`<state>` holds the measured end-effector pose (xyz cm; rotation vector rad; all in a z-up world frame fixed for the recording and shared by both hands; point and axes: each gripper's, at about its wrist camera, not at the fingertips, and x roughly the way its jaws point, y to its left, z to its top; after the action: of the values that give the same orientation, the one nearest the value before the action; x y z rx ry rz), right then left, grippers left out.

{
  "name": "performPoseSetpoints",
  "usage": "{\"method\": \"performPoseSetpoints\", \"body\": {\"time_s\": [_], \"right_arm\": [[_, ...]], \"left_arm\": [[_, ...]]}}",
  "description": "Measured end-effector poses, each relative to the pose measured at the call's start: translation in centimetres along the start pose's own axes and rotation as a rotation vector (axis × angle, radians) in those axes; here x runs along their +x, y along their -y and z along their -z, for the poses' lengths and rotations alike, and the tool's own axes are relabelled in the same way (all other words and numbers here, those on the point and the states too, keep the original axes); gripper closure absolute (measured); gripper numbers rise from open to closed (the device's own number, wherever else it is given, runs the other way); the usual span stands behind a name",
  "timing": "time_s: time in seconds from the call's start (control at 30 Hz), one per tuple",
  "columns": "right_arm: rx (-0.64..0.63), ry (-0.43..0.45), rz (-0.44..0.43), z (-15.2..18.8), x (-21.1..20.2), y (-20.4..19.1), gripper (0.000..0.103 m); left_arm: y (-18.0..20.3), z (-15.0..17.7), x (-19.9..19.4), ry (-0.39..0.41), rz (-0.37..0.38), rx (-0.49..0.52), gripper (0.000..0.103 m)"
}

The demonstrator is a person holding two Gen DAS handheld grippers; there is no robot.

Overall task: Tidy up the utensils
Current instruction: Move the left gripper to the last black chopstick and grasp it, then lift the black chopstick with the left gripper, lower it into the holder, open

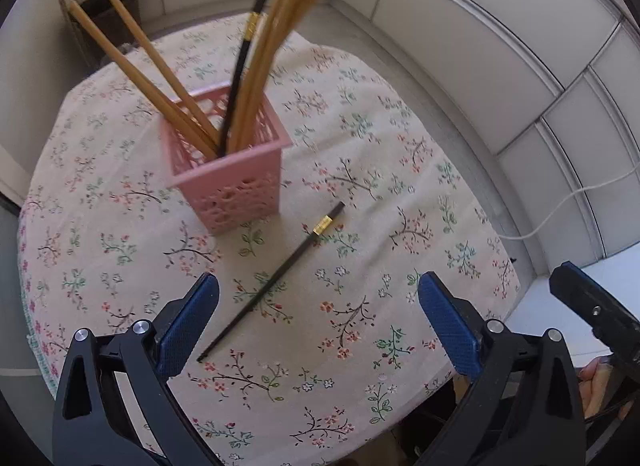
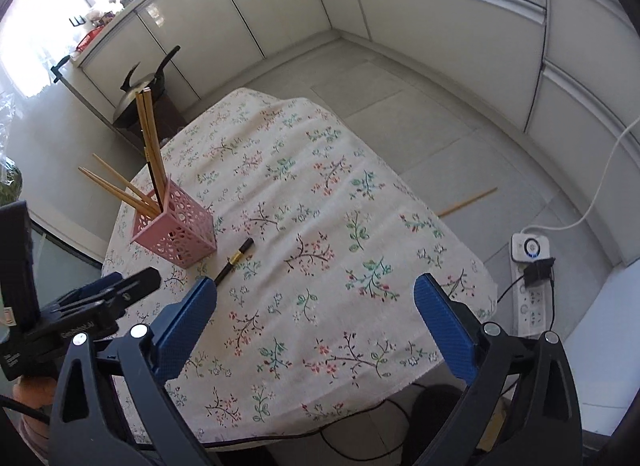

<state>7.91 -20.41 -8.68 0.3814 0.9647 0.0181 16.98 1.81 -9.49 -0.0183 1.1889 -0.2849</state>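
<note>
A pink lattice holder (image 1: pixel 228 181) stands on the floral tablecloth (image 1: pixel 360 225) and holds several wooden chopsticks (image 1: pixel 264 49) and one black chopstick (image 1: pixel 240 65). A second black chopstick with a gold band (image 1: pixel 276 278) lies flat on the cloth just in front of the holder. My left gripper (image 1: pixel 318 298) is open and empty, hovering above the lying chopstick's thin end. My right gripper (image 2: pixel 316 298) is open and empty over the table's near side; the holder (image 2: pixel 176 234) and the lying chopstick (image 2: pixel 236 258) are to its left.
A wooden chopstick (image 2: pixel 468 201) lies on the tiled floor beyond the table's right edge. A power strip with a white cable (image 2: pixel 530 286) sits on the floor at right. A dark pot on a stand (image 2: pixel 140 93) is behind the table. White cabinets line the walls.
</note>
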Motion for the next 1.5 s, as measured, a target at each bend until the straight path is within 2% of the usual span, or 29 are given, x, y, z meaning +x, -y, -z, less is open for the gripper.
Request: {"method": "performPoseSetpoints", "body": {"time_s": [0.27,0.37,0.47,0.53,0.6,0.67,0.7,0.73,0.83,0.93,1.03,1.27,1.5], "right_arm": [[0.052,-0.007,0.001,-0.2,-0.4,1.9,0.007],[0.094,-0.017,0.003,-0.3,-0.5,3.2,0.007],[0.141,-0.034,-0.009,-0.5,-0.3,4.3,0.007],[0.158,-0.049,-0.022,-0.5,0.0,4.6,0.007],[0.157,-0.061,-0.025,-0.5,0.3,4.6,0.007],[0.153,-0.07,-0.027,-0.5,0.5,4.5,0.007],[0.153,-0.075,-0.032,-0.6,0.5,4.4,0.007],[0.152,-0.078,-0.036,-0.5,0.6,4.3,0.007],[0.141,-0.079,-0.035,-0.5,0.7,3.9,0.007],[0.13,-0.073,-0.029,-0.4,0.8,3.5,0.007],[0.113,-0.056,-0.019,-0.4,0.9,2.7,0.007],[0.03,-0.024,-0.028,-0.8,1.7,-1.1,0.007],[0.021,0.024,-0.031,-1.4,1.8,-3.5,0.007]], "left_arm": [[3.1,-1.5,6.0,-0.085,-0.055,0.108,0.01],[3.9,-2.4,8.0,-0.111,-0.066,0.143,0.018],[4.3,-2.9,9.5,-0.128,-0.086,0.16,0.027],[4.3,-3.2,10.4,-0.139,-0.116,0.165,0.038],[4.0,-3.3,11.1,-0.143,-0.123,0.166,0.043],[3.9,-3.4,10.8,-0.125,-0.142,0.178,0.058],[3.8,-3.4,10.7,-0.122,-0.139,0.178,0.074],[3.6,-3.4,10.5,-0.125,-0.122,0.17,0.084],[3.2,-2.9,10.2,-0.131,-0.105,0.168,0.095],[2.9,-2.1,9.4,-0.128,-0.083,0.156,0.097],[2.7,-1.2,7.6,-0.087,-0.082,0.16,0.097],[1.9,0.6,0.6,0.067,-0.032,0.108,0.097],[0.2,1.1,-6.6,0.264,-0.022,0.035,0.097]]}}
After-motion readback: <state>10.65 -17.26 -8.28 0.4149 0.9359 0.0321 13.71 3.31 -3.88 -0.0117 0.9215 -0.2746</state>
